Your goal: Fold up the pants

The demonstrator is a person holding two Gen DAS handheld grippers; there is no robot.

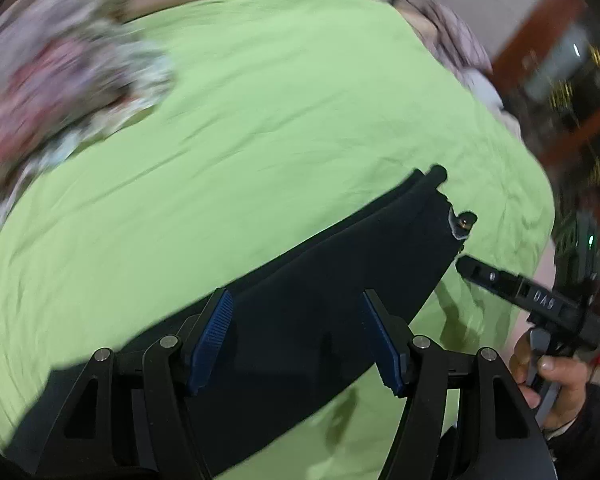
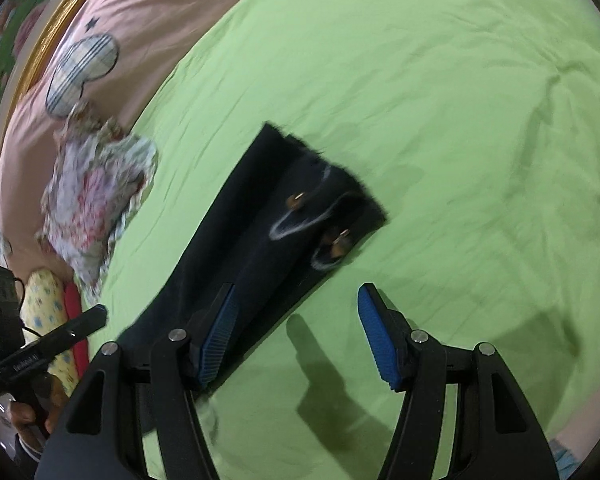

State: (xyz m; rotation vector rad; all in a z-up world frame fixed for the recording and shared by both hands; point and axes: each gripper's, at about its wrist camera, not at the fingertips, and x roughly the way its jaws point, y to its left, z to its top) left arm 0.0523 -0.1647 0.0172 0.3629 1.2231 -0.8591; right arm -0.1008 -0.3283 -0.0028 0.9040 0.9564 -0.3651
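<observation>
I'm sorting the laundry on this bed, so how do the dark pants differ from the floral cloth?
The pants are plain dark navy; the floral cloth is pale with red print. The pants lie flat and stretched long on the green sheet; the cloth sits crumpled at its edge. Both are untouched by either gripper.

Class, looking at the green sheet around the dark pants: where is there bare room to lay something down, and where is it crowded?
Bare green sheet lies wide open right of and beyond the dark pants, up to the waistband. It is crowded at the sheet's left edge, where a floral cloth is bunched against the pink bedding.
</observation>
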